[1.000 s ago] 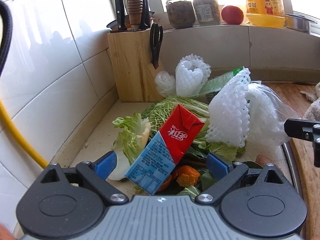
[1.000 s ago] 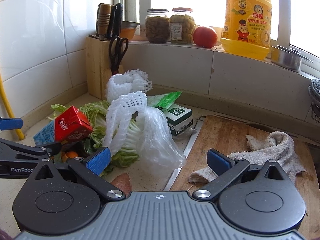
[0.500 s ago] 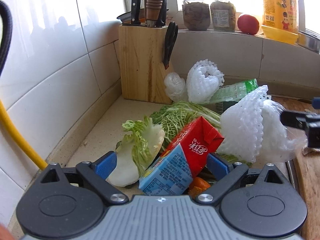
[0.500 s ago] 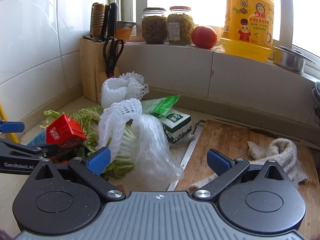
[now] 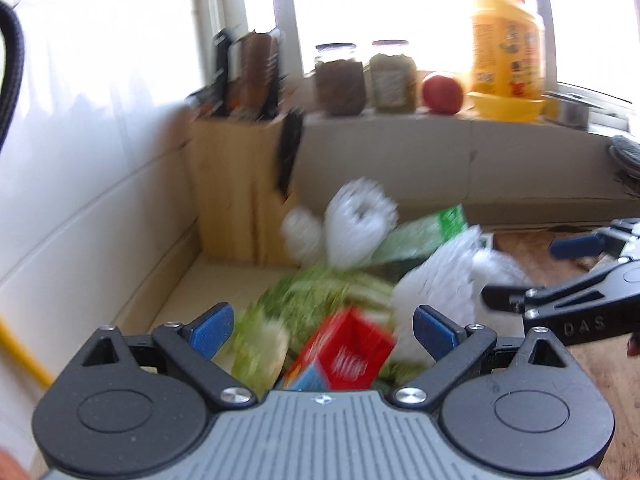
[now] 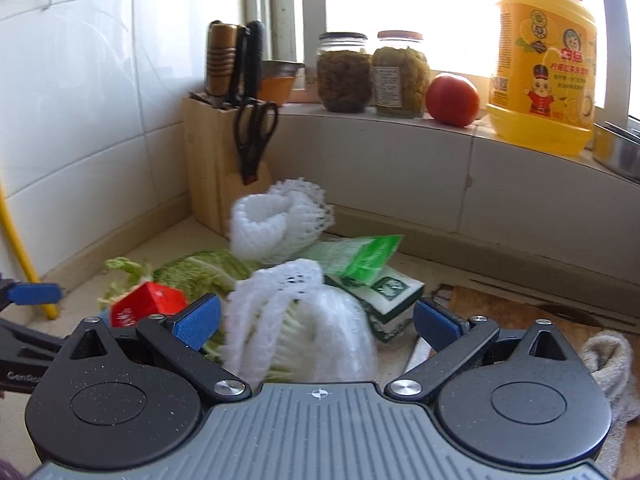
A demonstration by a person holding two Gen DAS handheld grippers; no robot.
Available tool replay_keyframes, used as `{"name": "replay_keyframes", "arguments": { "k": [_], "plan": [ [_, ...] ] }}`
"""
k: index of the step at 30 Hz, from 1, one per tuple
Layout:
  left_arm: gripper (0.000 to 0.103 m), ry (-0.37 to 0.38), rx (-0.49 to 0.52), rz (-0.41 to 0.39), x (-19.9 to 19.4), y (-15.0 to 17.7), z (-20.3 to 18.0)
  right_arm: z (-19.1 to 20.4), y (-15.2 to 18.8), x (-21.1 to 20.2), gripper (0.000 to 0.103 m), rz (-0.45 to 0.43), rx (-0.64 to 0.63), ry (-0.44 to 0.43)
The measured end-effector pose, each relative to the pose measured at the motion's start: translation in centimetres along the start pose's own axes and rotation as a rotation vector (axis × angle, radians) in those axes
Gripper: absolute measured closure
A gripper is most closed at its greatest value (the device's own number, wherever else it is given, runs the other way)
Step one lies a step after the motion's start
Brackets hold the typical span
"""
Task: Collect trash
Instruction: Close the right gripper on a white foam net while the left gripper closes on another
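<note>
- Pale speckled counter (image 6: 168, 248) in a corner, white tiled wall (image 6: 80, 112) on the left, low ledge (image 6: 400, 152) under a bright window at the back.
- Wooden knife block (image 6: 212, 176) in the corner, scissors (image 6: 254, 136) hanging on its side; yellow hose (image 6: 16, 240) down the wall.
- On the ledge: two jars (image 6: 372, 72), a tomato (image 6: 452, 100), a yellow jug (image 6: 544, 64), a steel pot's edge at far right.
- Wooden board (image 6: 500, 312) to the right on the counter, a grey rag (image 6: 608, 368) on it.
- Trash heaped mid-counter: cabbage leaves (image 6: 200, 272), red carton (image 6: 146, 306), two foam nets (image 6: 276, 224), clear bag (image 6: 340, 340), green wrapper (image 6: 360, 256), small green-and-white box (image 6: 392, 296).
- Left gripper (image 5: 322, 326) spread wide, blue pads either side of the red carton (image 5: 344, 352), nothing clamped; left view blurred.
- Right gripper (image 6: 316, 320) spread wide too, holding nothing, the nearer foam net and bag between its fingers.
</note>
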State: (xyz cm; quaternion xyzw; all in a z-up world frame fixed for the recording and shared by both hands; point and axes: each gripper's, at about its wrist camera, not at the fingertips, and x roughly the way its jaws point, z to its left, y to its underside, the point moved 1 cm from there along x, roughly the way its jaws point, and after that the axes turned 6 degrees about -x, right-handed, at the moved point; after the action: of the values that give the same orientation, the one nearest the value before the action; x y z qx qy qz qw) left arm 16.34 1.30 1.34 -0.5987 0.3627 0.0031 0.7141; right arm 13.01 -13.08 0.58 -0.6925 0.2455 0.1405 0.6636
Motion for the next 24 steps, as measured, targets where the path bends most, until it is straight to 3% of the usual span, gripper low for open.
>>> {"name": "replay_keyframes", "arguments": {
  "k": [4,7,14,16,21,22,23,24],
  "plan": [
    [0.008,0.018,0.02,-0.047,1.1,-3.1,0.2,-0.2,0.4,1.3,0.003,0.064,-0.023,0.038],
    [0.008,0.004,0.03,-0.086,1.8,-5.3,1.2,-1.1,0.0,0.8,0.004,0.049,0.066,-0.026],
    [0.008,0.091,0.03,-0.006,6.2,-7.2,1.4,-0.9,0.1,0.5,0.012,0.054,0.06,-0.076],
    [0.009,0.141,0.037,0.022,7.5,-7.3,0.9,-0.1,0.2,0.7,0.012,0.064,0.058,-0.127],
    [0.009,0.181,0.066,0.068,10.5,-7.4,-0.5,1.9,0.6,2.9,0.032,0.123,0.038,-0.22],
    [0.011,0.177,0.063,0.083,11.3,-7.4,-0.7,2.0,0.6,3.3,0.032,0.134,0.042,-0.226],
    [0.021,0.177,0.057,0.103,12.1,-7.4,-0.7,2.0,0.6,3.7,0.032,0.141,0.047,-0.228],
    [0.038,0.185,0.047,0.129,12.8,-7.3,-0.7,2.1,0.6,4.1,0.032,0.149,0.05,-0.225]
  ]
}}
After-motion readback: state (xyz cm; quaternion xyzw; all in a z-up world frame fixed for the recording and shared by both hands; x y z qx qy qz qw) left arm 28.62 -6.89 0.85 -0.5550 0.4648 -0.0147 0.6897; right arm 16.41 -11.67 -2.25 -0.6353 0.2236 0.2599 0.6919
